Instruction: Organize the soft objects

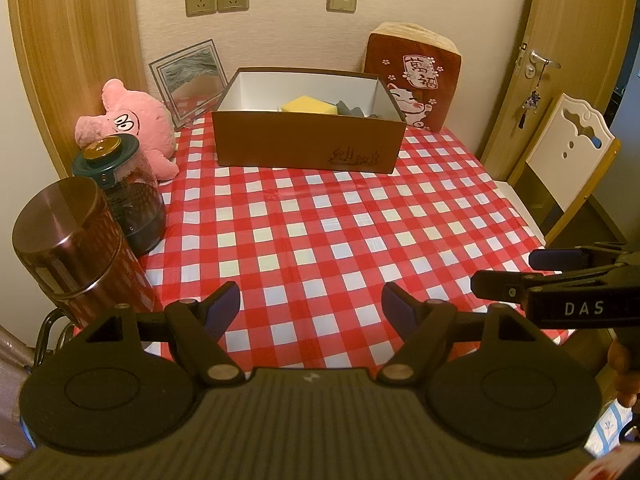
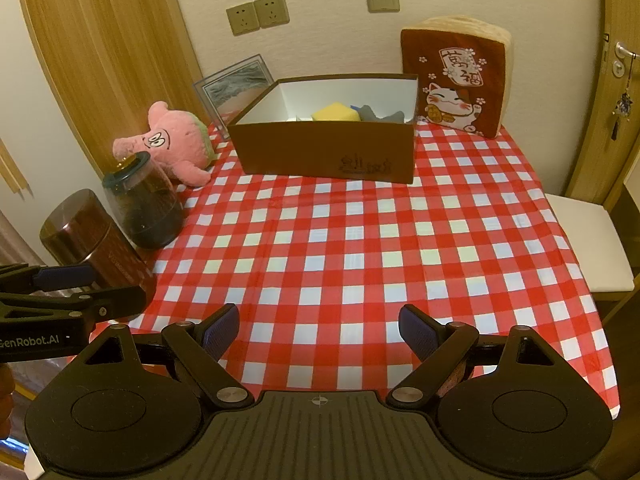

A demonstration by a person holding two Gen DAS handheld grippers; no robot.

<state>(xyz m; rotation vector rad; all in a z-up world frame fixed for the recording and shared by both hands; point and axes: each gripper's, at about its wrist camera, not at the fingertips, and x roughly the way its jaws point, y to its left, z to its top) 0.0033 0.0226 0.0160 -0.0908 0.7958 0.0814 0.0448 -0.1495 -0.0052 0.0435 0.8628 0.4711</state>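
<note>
A brown box (image 1: 308,142) (image 2: 328,152) stands open at the back of the checked table. Inside it lie a yellow sponge (image 1: 309,105) (image 2: 335,112) and a grey soft thing (image 1: 352,109) (image 2: 380,114). A pink plush (image 1: 136,124) (image 2: 172,142) lies left of the box. A red lucky-cat cushion (image 1: 416,80) (image 2: 456,76) leans on the wall at the right of the box. My left gripper (image 1: 311,306) is open and empty over the table's near edge. My right gripper (image 2: 319,328) is open and empty, to the right of the left one (image 2: 76,292).
Two jars (image 1: 124,196) (image 1: 68,248) stand at the table's left edge. A framed picture (image 1: 190,80) leans on the wall behind the plush. A white chair (image 1: 568,148) stands at the right of the table, and a door (image 1: 560,40) beyond it.
</note>
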